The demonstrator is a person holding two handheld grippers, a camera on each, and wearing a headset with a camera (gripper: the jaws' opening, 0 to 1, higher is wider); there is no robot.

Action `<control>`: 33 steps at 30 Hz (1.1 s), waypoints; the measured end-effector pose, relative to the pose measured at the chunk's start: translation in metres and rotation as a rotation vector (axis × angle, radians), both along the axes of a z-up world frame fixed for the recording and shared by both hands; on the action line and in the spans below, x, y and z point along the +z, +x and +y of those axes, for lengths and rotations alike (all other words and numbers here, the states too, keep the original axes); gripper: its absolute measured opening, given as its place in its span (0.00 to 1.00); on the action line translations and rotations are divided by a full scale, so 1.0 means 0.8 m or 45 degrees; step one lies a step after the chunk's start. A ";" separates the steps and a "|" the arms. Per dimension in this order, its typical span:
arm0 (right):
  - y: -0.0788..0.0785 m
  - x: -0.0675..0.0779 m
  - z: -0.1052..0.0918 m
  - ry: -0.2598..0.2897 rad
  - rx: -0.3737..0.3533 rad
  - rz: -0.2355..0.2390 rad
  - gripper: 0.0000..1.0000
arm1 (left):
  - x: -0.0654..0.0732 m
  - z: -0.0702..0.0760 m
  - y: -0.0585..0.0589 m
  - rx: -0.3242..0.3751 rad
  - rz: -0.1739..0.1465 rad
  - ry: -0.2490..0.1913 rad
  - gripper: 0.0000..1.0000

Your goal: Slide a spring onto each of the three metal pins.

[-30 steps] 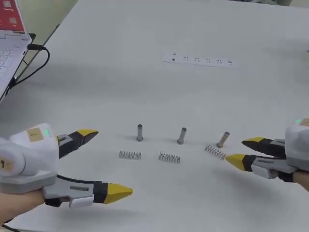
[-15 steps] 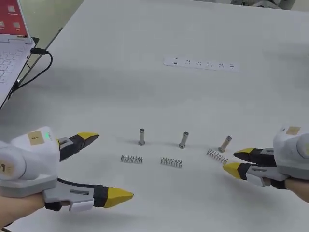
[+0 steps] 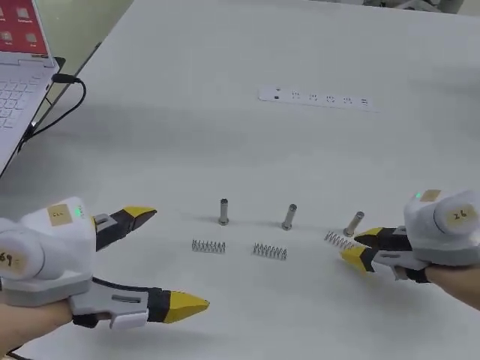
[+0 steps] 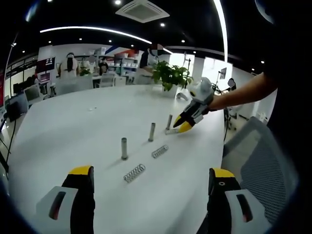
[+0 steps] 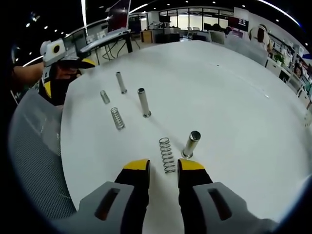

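Three metal pins stand in a row on the white table: left pin (image 3: 223, 211), middle pin (image 3: 289, 217), right pin (image 3: 355, 223). In front of each lies a spring: left spring (image 3: 208, 246), middle spring (image 3: 269, 251), right spring (image 3: 337, 240). My right gripper (image 3: 354, 247) is low at the right spring, its jaws a narrow gap apart. In the right gripper view the near end of that spring (image 5: 167, 155) lies just ahead of the yellow fingertips (image 5: 138, 165), beside the right pin (image 5: 191, 144). My left gripper (image 3: 169, 259) hovers wide open, left of the left spring (image 4: 134, 172).
A white power strip (image 3: 319, 98) lies further back on the table. An open laptop (image 3: 19, 67) with a black cable (image 3: 56, 105) sits at the far left edge. A mesh chair (image 4: 263, 161) stands by the table's edge.
My right gripper has moved left up to the right spring, and its jaws have narrowed. The left gripper has stayed nearly in place, still wide open.
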State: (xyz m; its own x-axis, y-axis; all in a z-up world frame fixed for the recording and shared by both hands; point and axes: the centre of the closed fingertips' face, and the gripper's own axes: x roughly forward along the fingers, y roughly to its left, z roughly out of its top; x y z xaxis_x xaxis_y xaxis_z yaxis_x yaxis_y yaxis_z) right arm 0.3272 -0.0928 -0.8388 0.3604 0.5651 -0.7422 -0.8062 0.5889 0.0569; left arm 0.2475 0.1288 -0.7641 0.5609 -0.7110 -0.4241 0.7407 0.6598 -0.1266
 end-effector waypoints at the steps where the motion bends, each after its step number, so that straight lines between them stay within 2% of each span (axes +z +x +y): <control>1: 0.000 -0.001 0.001 -0.006 0.003 0.002 0.20 | 0.000 0.000 0.000 0.000 0.000 0.000 0.95; 11: 0.001 -0.013 0.000 -0.052 0.025 0.018 0.16 | -0.002 0.000 -0.001 -0.001 0.006 0.004 0.95; 18: 0.001 -0.016 0.001 -0.082 0.043 0.015 0.09 | -0.003 -0.001 -0.002 -0.006 0.007 0.006 0.95; 23: -0.002 -0.015 0.003 -0.088 0.044 0.012 0.08 | -0.001 -0.001 -0.001 -0.007 0.004 0.004 0.95; 28: -0.009 -0.004 0.002 -0.071 0.039 0.022 0.08 | 0.001 -0.002 -0.002 -0.010 -0.003 0.002 0.95; 33: -0.017 0.012 0.000 -0.057 0.062 0.003 0.08 | 0.003 -0.007 -0.004 -0.021 -0.007 -0.002 0.95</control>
